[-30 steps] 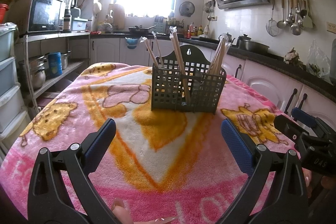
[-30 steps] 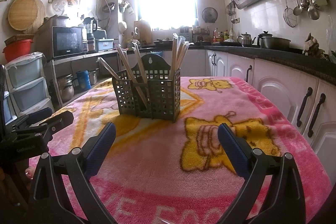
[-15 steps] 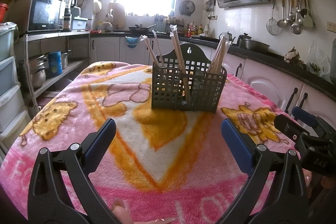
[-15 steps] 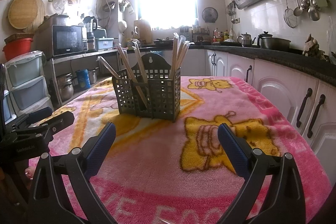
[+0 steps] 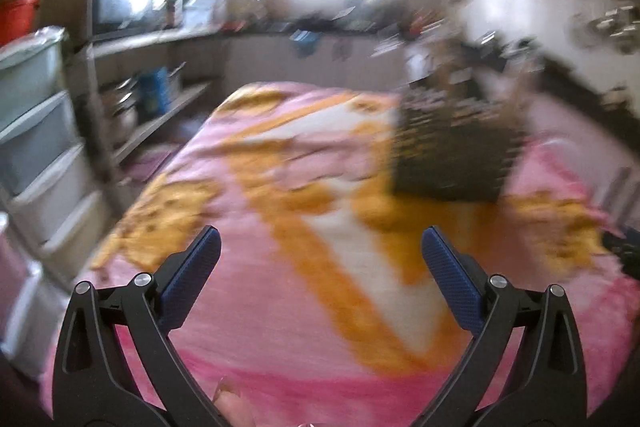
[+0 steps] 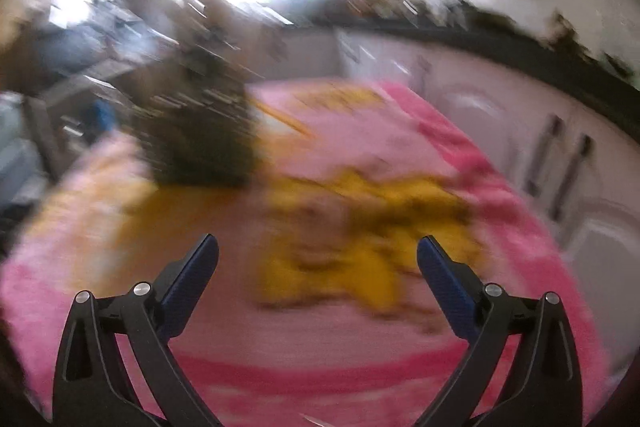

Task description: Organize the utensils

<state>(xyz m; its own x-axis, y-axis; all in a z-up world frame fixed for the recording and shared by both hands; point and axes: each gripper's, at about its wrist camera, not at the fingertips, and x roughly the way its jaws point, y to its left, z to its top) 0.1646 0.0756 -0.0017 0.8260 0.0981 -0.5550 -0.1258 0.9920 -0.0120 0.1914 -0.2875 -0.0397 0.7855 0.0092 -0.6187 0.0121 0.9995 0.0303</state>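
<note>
Left wrist view is heavily smeared, yet the left gripper [image 5: 320, 251] shows sharply with its blue pads spread wide and nothing between them; the right gripper [image 6: 318, 251] is likewise spread wide and empty above the pink blanket [image 6: 340, 359]. The likeliest trouble, as I judge it, is a clumsy approach: with both views this blurred the tools seem to be swinging fast, and a hurried reach could knock the light utensil basket [image 5: 452, 151] over or push it along the soft blanket, which gives little firm footing. A finger could also snag the basket's mesh wall or catch the sticks that lean out of it. That basket stands on the blanket well ahead of both grippers, to the right in the left wrist view and to the left in the right wrist view [image 6: 196, 143]. It looks like a dark, boxy, lattice-sided holder; pale streaks above it may be chopsticks, though the blur makes this hard to confirm. How its contents are sorted among compartments cannot be told.
</note>
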